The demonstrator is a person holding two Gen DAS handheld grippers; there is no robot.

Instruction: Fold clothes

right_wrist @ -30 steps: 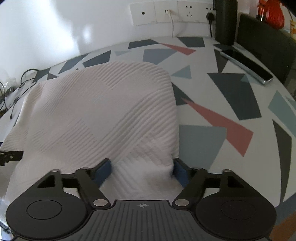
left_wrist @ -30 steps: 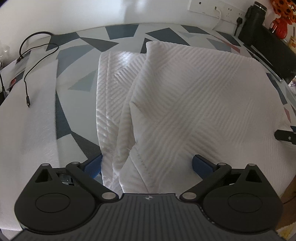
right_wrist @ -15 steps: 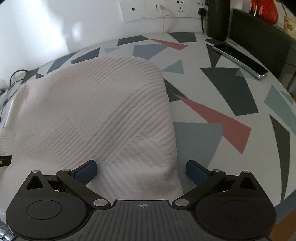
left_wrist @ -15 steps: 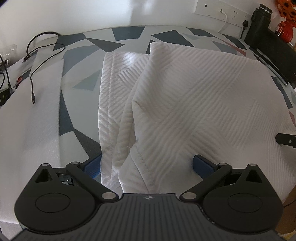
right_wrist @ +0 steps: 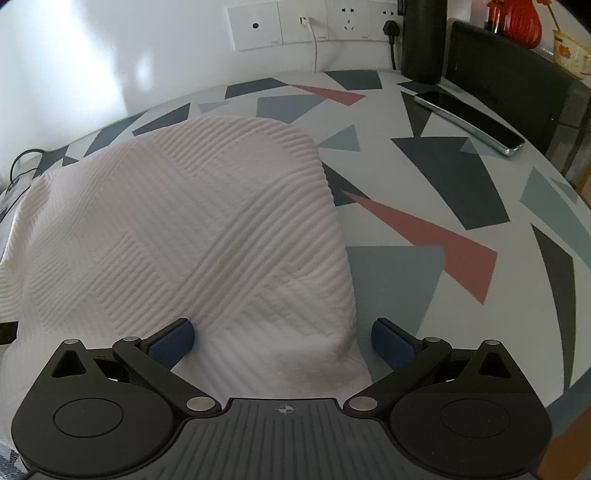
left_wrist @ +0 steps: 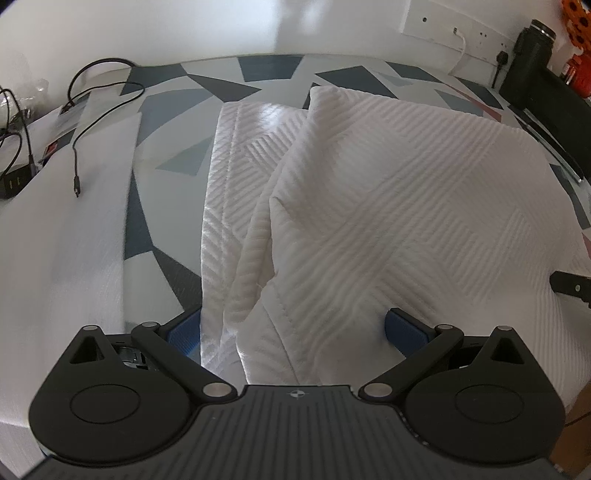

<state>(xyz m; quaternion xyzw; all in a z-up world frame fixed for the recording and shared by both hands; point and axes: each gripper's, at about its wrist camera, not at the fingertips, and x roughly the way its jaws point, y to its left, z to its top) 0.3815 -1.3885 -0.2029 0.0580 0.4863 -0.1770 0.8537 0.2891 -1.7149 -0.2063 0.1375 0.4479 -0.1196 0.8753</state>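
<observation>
Between the earlier frames and this one the right claw [right_wrist: 282,341] had spread: its blue pads, which a second before pressed the near edge of the white garment [right_wrist: 192,229], now stood wide apart, the left pad resting on the cloth and the right pad over the bare worktop [right_wrist: 461,177] just beside the cloth's edge. That same claw's dark fingertip showed at the right edge of the left wrist view, over the fabric. The left claw [left_wrist: 293,326] had hardly shifted; it was spread wide too, its pads [left_wrist: 404,326] straddling the near hem without pinching it.

The garment, ribbed with chevron lines, lay folded on the worktop with its patterned triangles, one layer lapped over another so that a narrower strip showed along the left side. Another white cloth [left_wrist: 62,236] lay well apart to the left, with a black cable [left_wrist: 83,129] trailing across it. A phone [right_wrist: 469,122] lay near the far right edge, below the wall sockets [right_wrist: 314,22].
</observation>
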